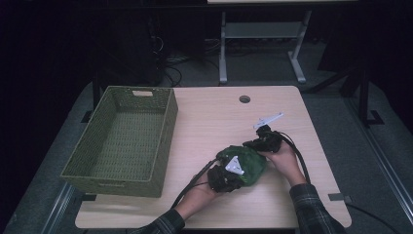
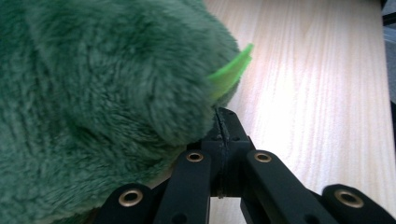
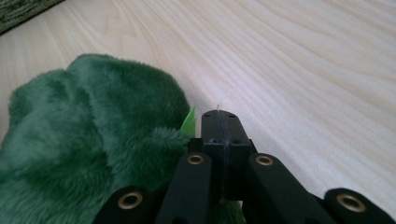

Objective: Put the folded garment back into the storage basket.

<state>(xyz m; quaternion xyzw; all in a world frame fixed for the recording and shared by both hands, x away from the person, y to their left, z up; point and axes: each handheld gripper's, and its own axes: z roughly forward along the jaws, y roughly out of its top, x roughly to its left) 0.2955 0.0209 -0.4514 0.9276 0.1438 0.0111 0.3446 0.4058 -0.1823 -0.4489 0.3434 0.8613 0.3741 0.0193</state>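
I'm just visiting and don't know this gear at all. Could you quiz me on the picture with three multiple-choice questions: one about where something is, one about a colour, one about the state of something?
1. Where does the woven basket stand on the table?
A. on its left side
B. on its right side
C. in the middle, beside the hole

2. What colour is the plush toy between the two grippers?
A. red
B. green
C. white

3. How do the jaws of the left gripper stand?
A. spread wide
B. pressed together
C. one jaw missing

Answers: 1 A, the high view shows it by the left edge. 2 B, its fur is dark green in all three views. 3 B, the left gripper view shows the two tips meeting with no gap, right beside the fur.
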